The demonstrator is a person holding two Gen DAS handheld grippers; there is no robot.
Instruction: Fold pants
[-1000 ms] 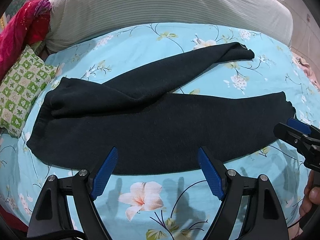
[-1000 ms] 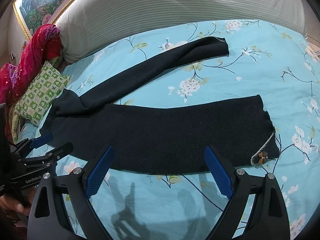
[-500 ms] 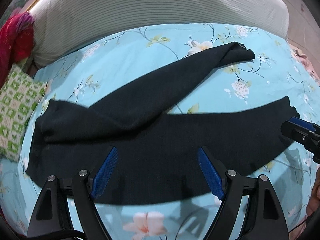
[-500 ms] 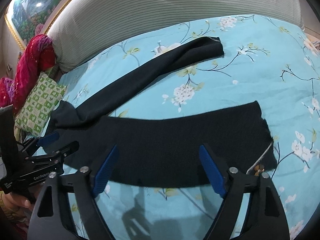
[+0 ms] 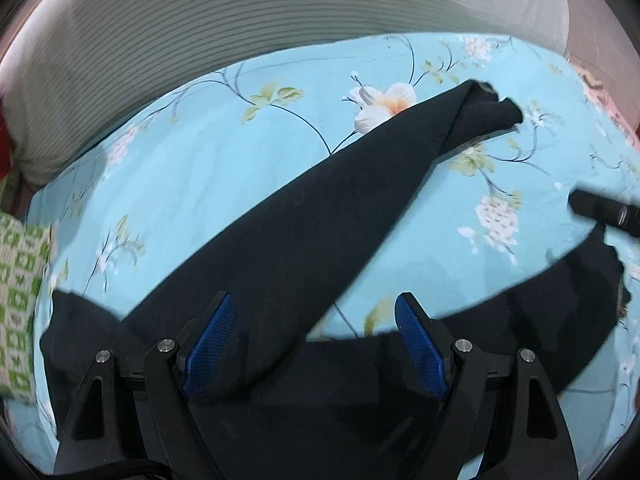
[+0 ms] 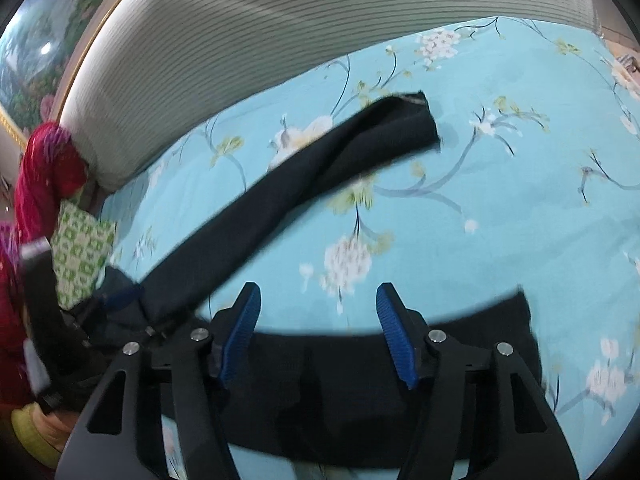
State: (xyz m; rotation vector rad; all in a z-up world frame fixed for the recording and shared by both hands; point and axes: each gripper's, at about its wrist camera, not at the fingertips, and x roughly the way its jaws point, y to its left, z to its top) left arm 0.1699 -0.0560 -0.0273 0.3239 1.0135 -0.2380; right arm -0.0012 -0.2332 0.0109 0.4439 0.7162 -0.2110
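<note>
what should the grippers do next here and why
Probably carry both on toward the far leg and close on it. The left gripper and right gripper hover with jaws open over the near leg; the legs of the pants lie splayed apart on the bedsheet.

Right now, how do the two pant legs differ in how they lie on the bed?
The far leg runs diagonally away toward the striped pillow, while the near leg lies crosswise under the right hand-held gripper. The far leg looks twisted near its cuff; the near leg lies flat. Both are the same dark fabric, on the floral sheet.
</note>
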